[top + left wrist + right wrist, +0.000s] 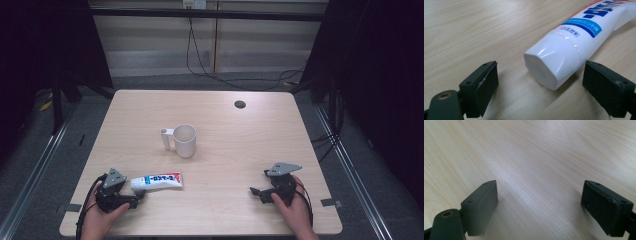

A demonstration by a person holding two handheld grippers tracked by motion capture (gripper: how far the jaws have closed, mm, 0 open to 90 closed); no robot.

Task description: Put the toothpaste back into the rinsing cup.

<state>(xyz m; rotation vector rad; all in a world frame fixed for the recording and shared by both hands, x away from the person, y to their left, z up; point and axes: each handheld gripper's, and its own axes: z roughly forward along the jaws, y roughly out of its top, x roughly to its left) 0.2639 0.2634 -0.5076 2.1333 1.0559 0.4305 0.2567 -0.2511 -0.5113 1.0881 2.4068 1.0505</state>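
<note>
My left gripper (540, 85) sits low on the pale wood-grain table (240, 135) at its near left, jaws spread wide with nothing pressed between them. The white plastic toothpaste tube with blue lettering (574, 42) lies flat just ahead, its ribbed white cap (551, 65) pointing at me and closer to my right-hand pad than to the other. I judge the step to be a grasp on that cap end, so I should shift sideways to centre it, ease forward until both pads flank the ribbed collar, then close evenly. My right gripper (539, 206) waits at the near right over bare wood, jaws also wide apart. Farther back stands the white plastic mug with a handle (184, 140).
</note>
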